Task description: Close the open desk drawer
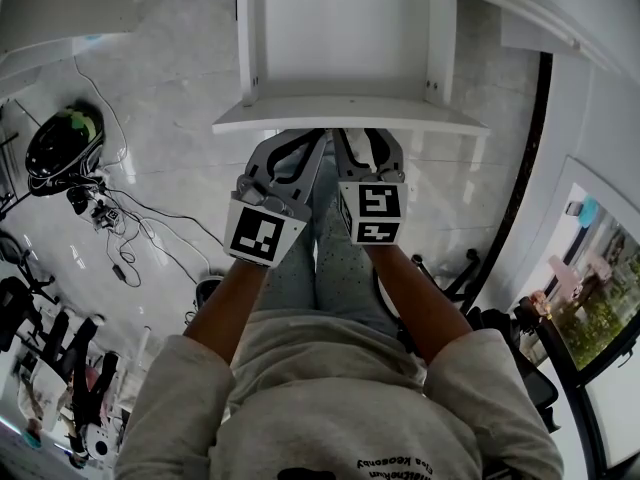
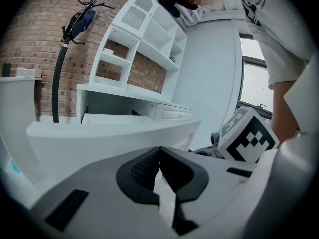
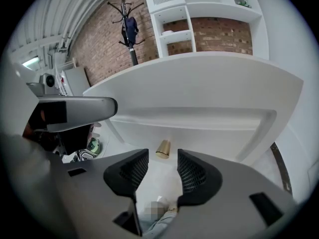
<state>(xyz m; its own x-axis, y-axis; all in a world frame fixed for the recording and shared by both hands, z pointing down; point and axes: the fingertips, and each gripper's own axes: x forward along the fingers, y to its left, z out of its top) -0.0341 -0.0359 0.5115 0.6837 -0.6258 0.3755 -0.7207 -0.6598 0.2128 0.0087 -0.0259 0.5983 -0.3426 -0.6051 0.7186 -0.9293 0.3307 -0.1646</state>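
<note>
The white desk drawer (image 1: 350, 116) stands pulled out toward me, its front panel just above both grippers in the head view. My left gripper (image 1: 298, 153) sits under the panel's left half and is shut with nothing between its fingers (image 2: 159, 166). My right gripper (image 1: 366, 146) is beside it, jaws open and empty. In the right gripper view the underside of the drawer front (image 3: 199, 88) fills the frame. A small brass knob (image 3: 163, 149) sits just beyond the open right gripper (image 3: 159, 171), apart from the pads. The left gripper view shows the drawer (image 2: 114, 121) out from the desk.
A helmet (image 1: 62, 140) and tangled cables (image 1: 120, 228) lie on the floor at left. A dark chair base (image 1: 450, 268) is at right. White shelves (image 2: 144, 39) rise above the desk against a brick wall, with a coat stand (image 3: 130, 29) nearby. My legs are below the drawer.
</note>
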